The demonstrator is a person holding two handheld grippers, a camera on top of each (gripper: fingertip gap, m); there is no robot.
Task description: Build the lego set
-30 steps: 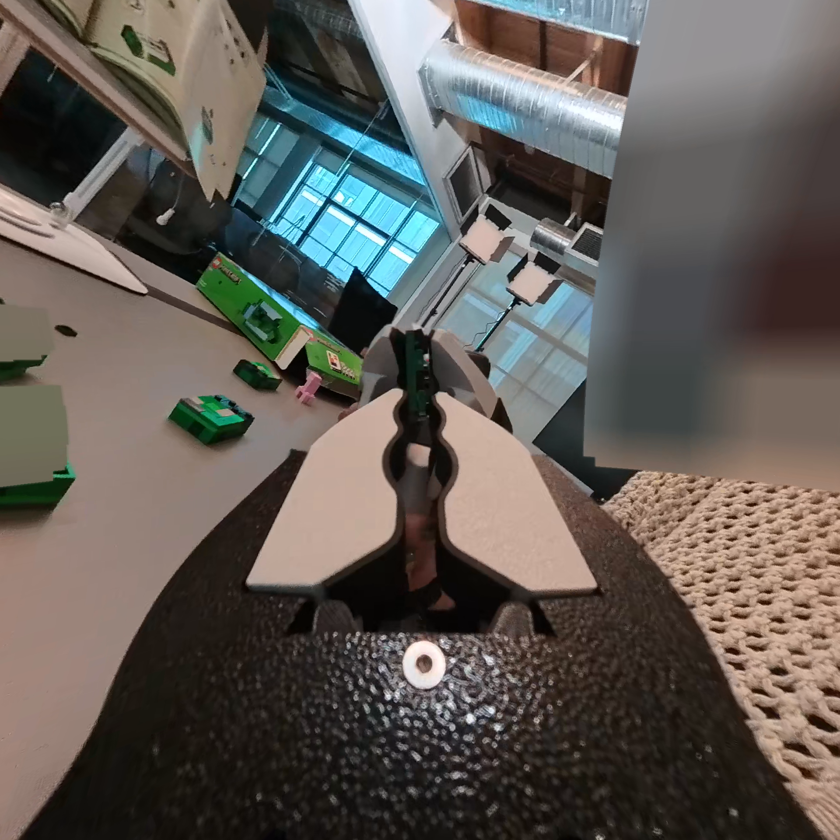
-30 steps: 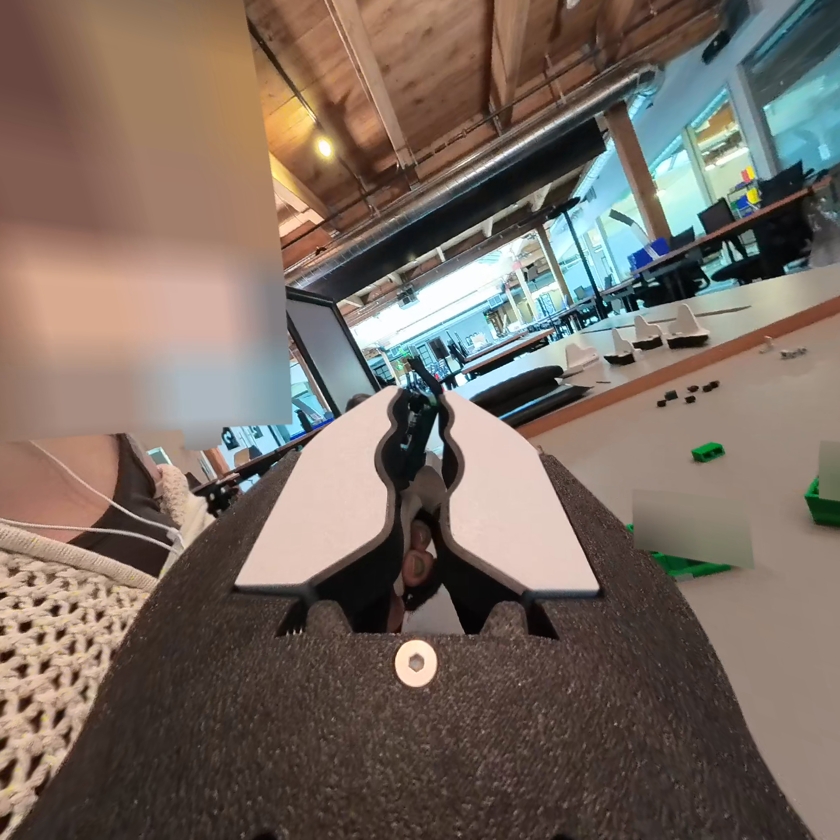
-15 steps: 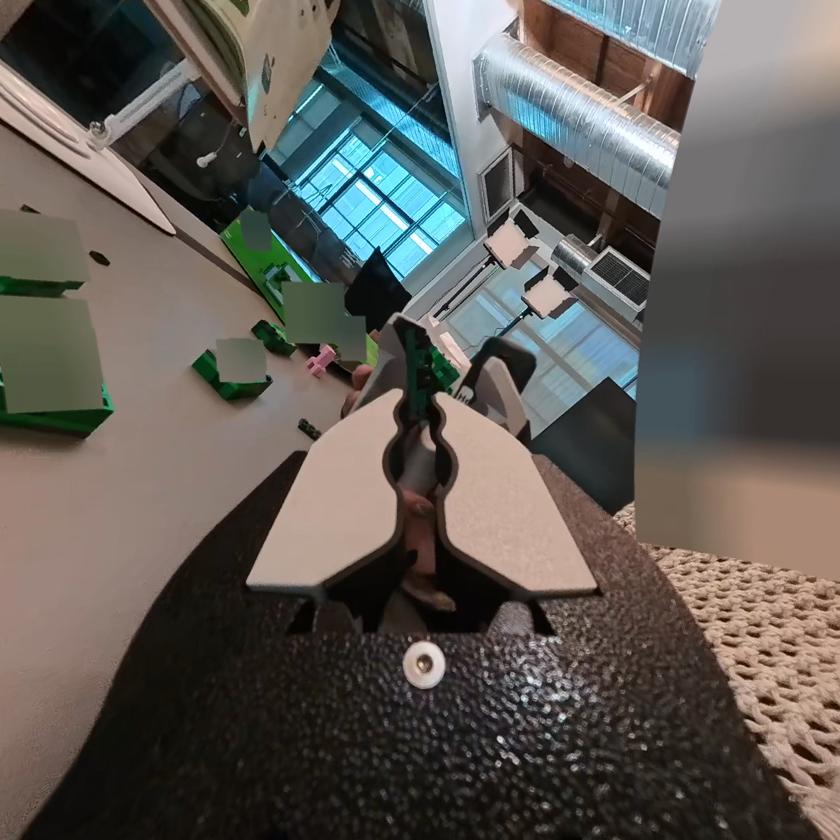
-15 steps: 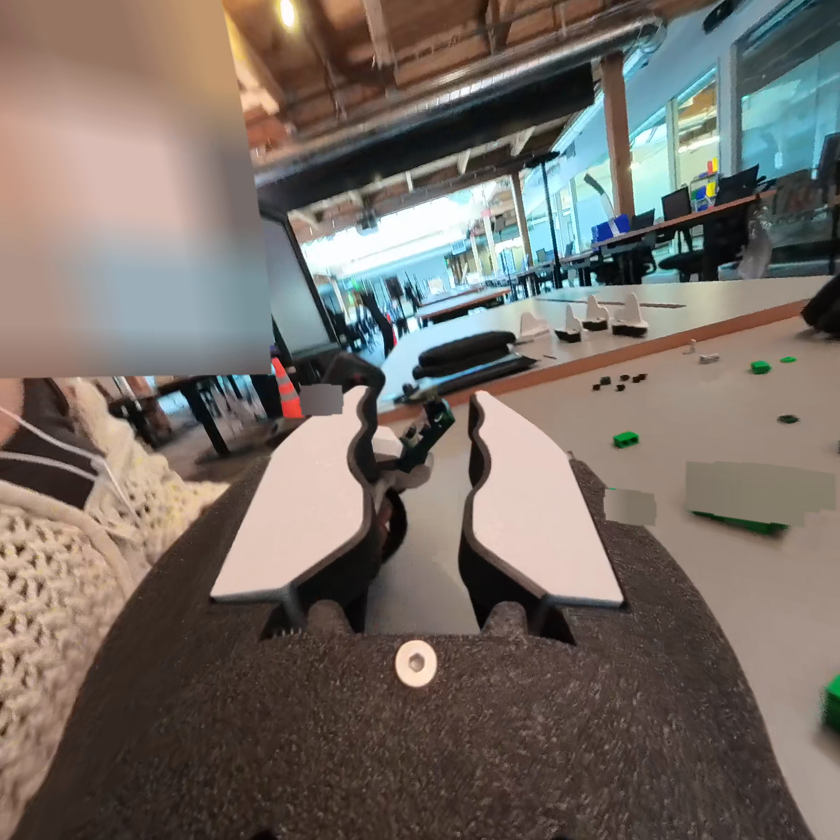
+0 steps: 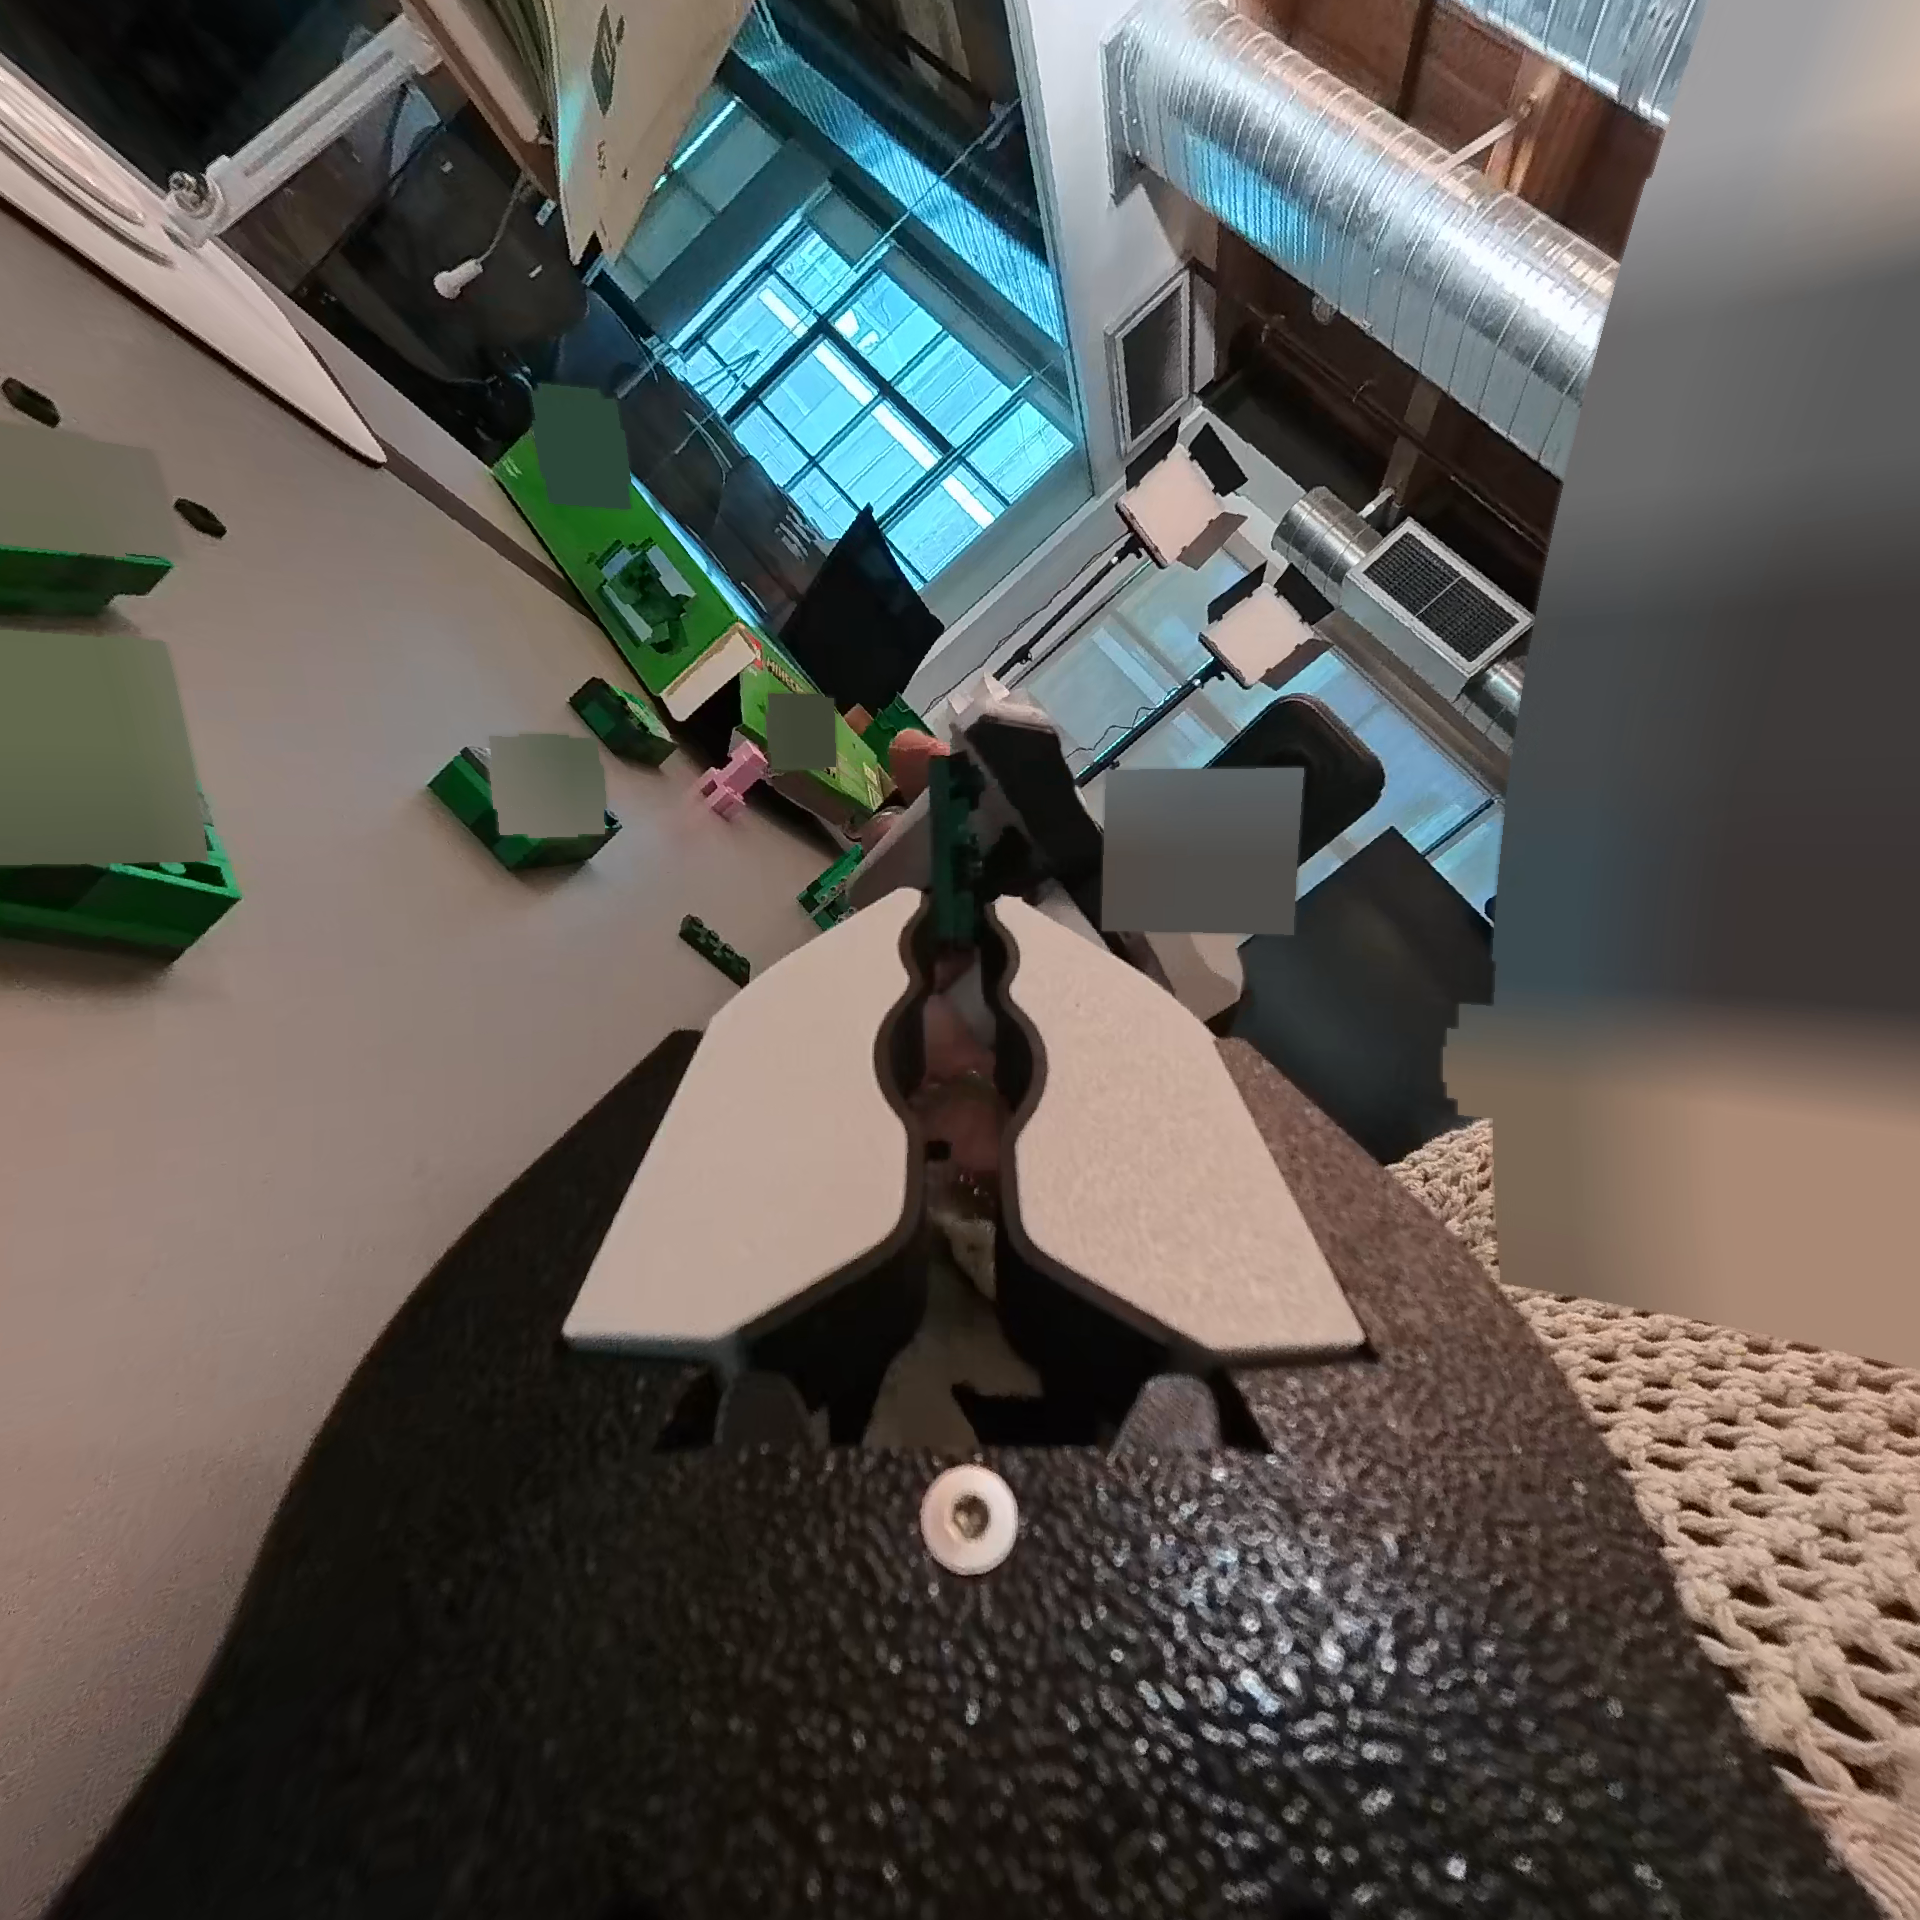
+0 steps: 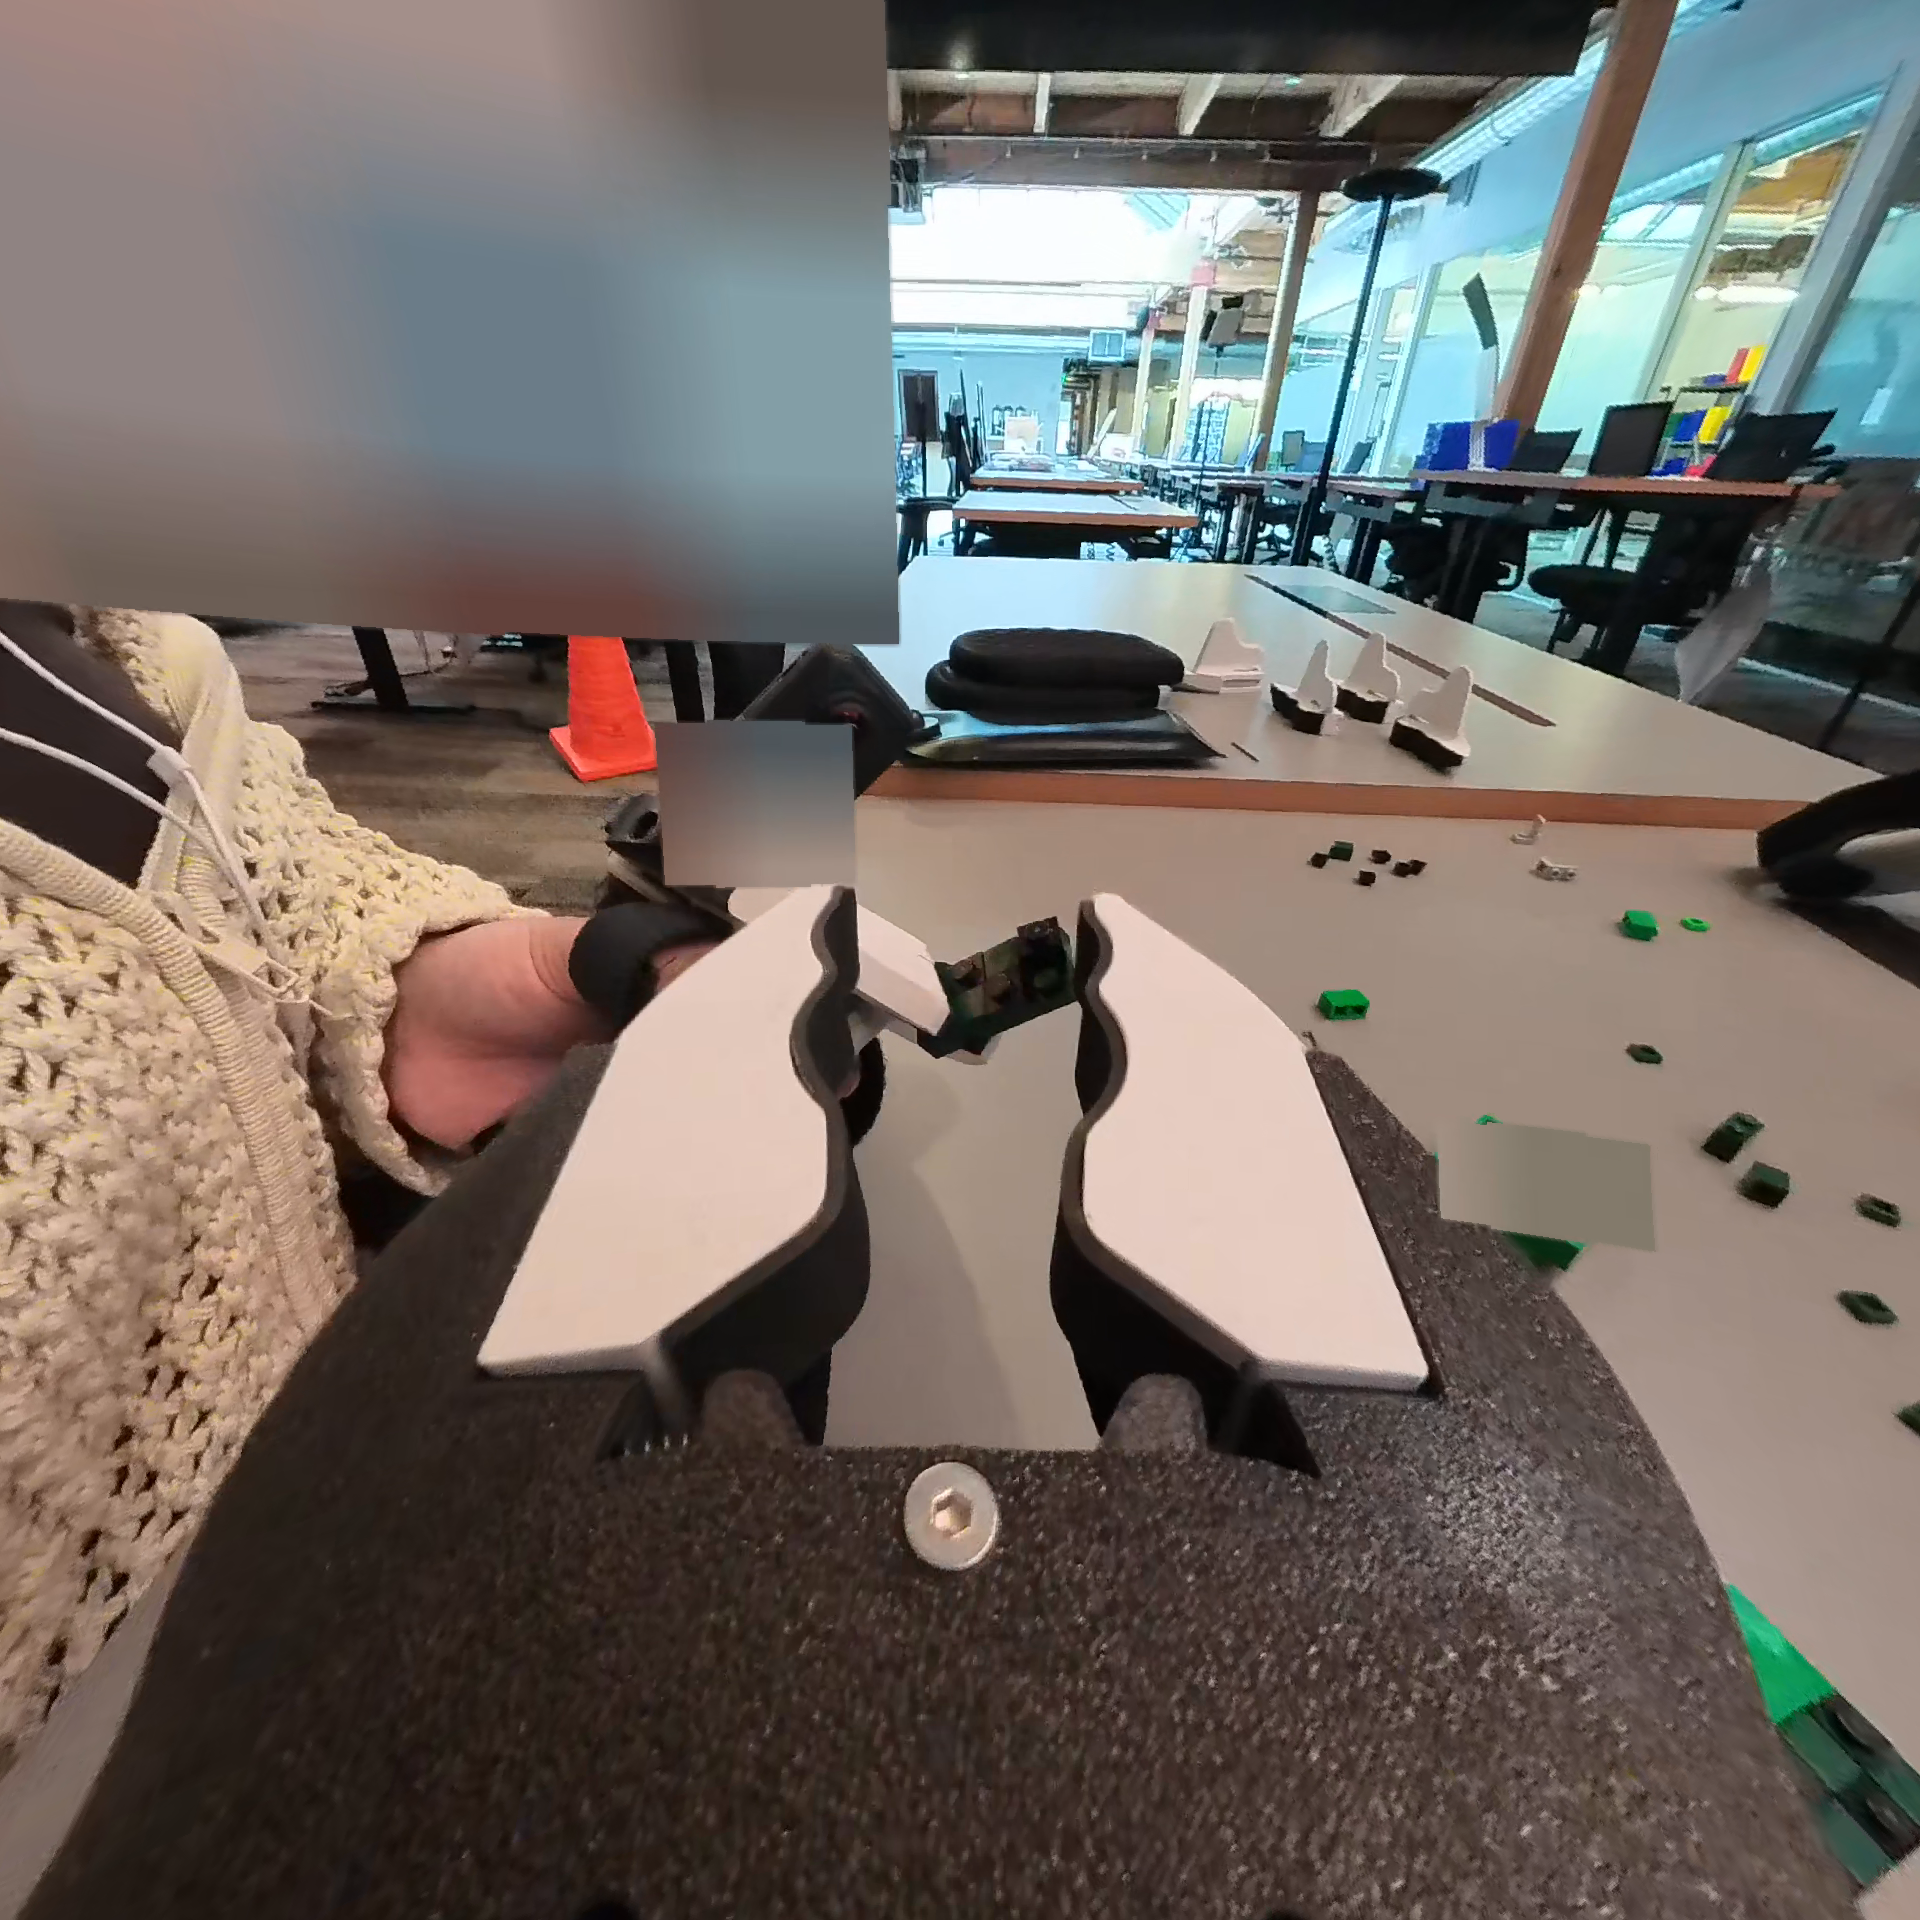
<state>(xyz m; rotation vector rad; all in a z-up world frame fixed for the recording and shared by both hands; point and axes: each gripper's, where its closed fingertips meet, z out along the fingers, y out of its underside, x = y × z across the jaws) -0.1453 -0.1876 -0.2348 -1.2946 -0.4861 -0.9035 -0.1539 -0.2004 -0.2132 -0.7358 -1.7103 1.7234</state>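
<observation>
My left gripper (image 5: 956, 920) is shut on a small dark green lego plate assembly (image 5: 951, 831), held edge-on above the grey table (image 5: 312, 1039). The same piece (image 6: 1010, 977) shows in the right wrist view, tilted, clamped in the left gripper's white fingertips (image 6: 899, 982). My right gripper (image 6: 966, 920) is open and empty, its fingers standing either side of that piece without touching it. The right gripper also shows just beyond the piece in the left wrist view (image 5: 1023, 790).
Green part-builds (image 5: 114, 894) and a smaller one (image 5: 520, 831) lie at the left, with a green box (image 5: 644, 592) and a pink piece (image 5: 732, 779) behind. Loose green bricks (image 6: 1342, 1003) and dark ones (image 6: 1371, 862) are scattered on the right. A person's knit sleeve (image 6: 156, 1039) is close at the left. My two grippers' fingertips are within a few centimetres of each other.
My right gripper has opened, let go of the green piece and drawn back from it. My left gripper stays shut on the piece. Both views have tilted down towards the table.
</observation>
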